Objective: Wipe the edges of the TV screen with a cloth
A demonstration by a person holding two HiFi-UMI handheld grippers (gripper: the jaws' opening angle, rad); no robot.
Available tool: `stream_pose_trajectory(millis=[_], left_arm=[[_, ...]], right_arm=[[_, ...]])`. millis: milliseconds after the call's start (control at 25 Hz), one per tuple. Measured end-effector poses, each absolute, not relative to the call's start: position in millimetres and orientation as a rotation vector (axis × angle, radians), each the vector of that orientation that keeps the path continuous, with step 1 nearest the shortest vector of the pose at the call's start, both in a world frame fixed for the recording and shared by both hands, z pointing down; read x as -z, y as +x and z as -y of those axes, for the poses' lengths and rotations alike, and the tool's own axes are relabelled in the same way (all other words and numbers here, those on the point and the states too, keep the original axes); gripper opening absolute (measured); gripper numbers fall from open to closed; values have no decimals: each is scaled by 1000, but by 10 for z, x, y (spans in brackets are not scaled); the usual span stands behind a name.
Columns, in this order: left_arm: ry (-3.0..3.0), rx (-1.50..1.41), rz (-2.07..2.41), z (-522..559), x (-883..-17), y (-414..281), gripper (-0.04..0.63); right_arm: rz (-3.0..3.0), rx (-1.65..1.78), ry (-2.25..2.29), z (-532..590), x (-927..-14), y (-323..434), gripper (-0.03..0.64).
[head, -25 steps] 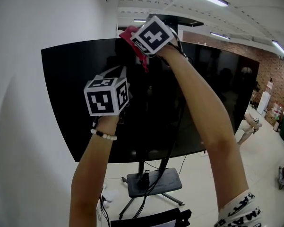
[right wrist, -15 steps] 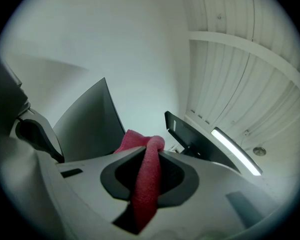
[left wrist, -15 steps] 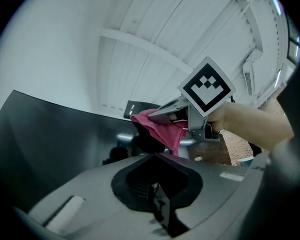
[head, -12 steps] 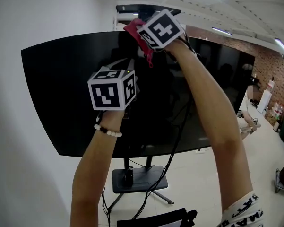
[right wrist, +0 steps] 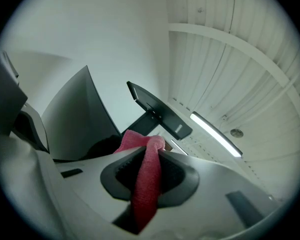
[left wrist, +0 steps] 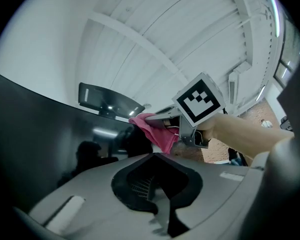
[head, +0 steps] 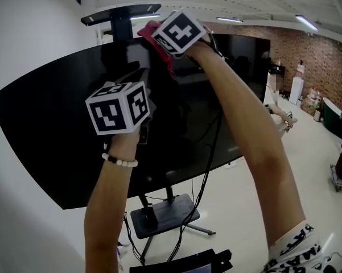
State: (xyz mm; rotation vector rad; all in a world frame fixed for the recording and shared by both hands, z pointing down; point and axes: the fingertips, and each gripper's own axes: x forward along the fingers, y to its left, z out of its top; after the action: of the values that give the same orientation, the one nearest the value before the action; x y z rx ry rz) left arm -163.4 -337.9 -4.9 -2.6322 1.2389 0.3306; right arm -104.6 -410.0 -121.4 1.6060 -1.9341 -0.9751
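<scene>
A big black TV screen (head: pixel 51 147) stands tilted on a floor stand. My right gripper (head: pixel 159 37) is raised to the screen's top edge and is shut on a red cloth (head: pixel 157 40), which rests against that edge. In the right gripper view the cloth (right wrist: pixel 146 184) hangs pinched between the jaws of the right gripper (right wrist: pixel 150 156), with the screen (right wrist: pixel 75 114) to the left. My left gripper (head: pixel 137 98) is held in front of the upper screen, lower and to the left. The left gripper (left wrist: pixel 157 156) is shut and holds nothing, and past it the cloth (left wrist: pixel 157 134) shows.
A black bar on a pole (head: pixel 122 13) sticks up above the TV. The stand's base (head: pixel 162 215) and trailing cables sit on the floor below. A white wall (head: pixel 17 44) is close on the left. A brick wall (head: pixel 307 56) and furniture lie far right.
The head view has swung, so the TV now sits further left and more tilted. The right gripper keeps the cloth at the top edge. The left gripper has drifted slightly left.
</scene>
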Motion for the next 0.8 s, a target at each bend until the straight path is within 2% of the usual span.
stream_pose_trajectory(millis=[200, 800], left_arm=[[-2630, -318, -1162, 3049, -211, -558, 0], [-2667, -373, -1162, 3200, -181, 1478, 0]], right_arm=[[1888, 969, 1661, 3868, 951, 57, 66], [1846, 973, 1671, 4098, 1057, 2372, 66]])
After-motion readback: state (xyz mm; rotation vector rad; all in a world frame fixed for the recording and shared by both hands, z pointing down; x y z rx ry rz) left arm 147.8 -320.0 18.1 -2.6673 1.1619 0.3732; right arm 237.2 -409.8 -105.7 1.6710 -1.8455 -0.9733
